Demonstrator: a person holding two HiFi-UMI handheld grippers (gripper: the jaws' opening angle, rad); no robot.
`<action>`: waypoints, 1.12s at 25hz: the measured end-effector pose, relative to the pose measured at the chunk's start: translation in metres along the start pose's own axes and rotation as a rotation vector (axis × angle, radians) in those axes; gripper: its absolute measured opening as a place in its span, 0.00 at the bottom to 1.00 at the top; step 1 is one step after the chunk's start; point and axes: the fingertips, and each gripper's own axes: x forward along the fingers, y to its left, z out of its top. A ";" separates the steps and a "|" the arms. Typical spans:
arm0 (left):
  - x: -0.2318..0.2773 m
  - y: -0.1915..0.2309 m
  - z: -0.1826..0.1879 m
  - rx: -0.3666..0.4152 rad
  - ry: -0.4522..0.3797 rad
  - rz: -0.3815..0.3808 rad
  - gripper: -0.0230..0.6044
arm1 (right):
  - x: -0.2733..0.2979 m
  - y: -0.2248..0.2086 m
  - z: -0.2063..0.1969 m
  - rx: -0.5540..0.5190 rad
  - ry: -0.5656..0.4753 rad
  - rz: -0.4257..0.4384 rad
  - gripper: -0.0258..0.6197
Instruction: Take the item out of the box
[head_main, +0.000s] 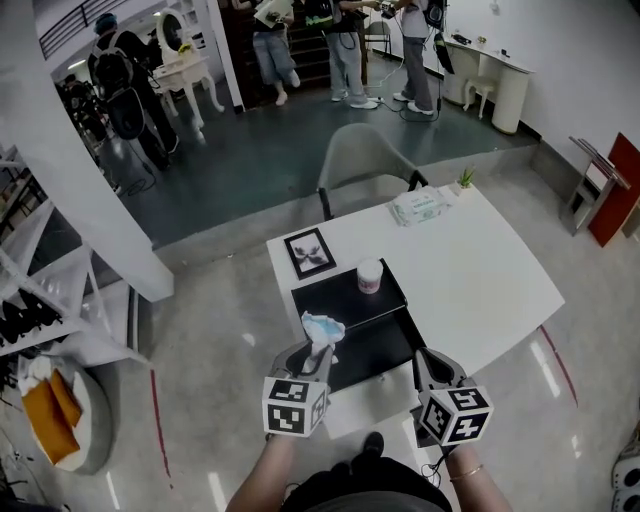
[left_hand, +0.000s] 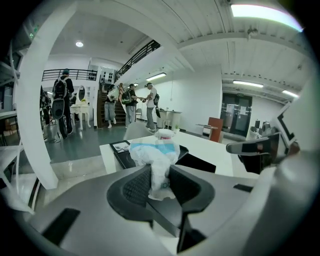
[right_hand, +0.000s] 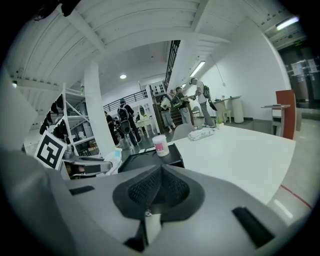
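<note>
A crumpled white and blue packet (head_main: 322, 328) hangs over the front left corner of the open black box (head_main: 392, 352). My left gripper (head_main: 318, 356) is shut on its lower end. In the left gripper view the packet (left_hand: 155, 155) sticks up from between the closed pads, with my left gripper (left_hand: 159, 183) raised above the box (left_hand: 198, 163). My right gripper (head_main: 430, 368) hovers at the box's front right corner. Its jaws are shut with nothing between them (right_hand: 159, 188). The right gripper view shows the packet (right_hand: 114, 160) at the left.
The box lid (head_main: 340, 296) lies flat behind the box with a pink and white cup (head_main: 370, 276) on it. A framed picture (head_main: 309, 252), a pack of wipes (head_main: 420, 206) and a small plant (head_main: 465, 180) share the white table (head_main: 480, 280). A grey chair (head_main: 365, 160) stands beyond; people stand farther back.
</note>
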 end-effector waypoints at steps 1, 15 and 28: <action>-0.003 0.001 -0.001 -0.009 -0.004 0.005 0.22 | 0.000 0.002 0.001 -0.001 0.000 0.003 0.04; -0.031 0.024 -0.014 -0.116 -0.044 0.064 0.22 | -0.002 0.025 0.001 -0.032 -0.012 0.053 0.04; -0.050 0.032 -0.017 -0.143 -0.080 0.077 0.22 | -0.012 0.039 0.003 -0.056 -0.042 0.067 0.04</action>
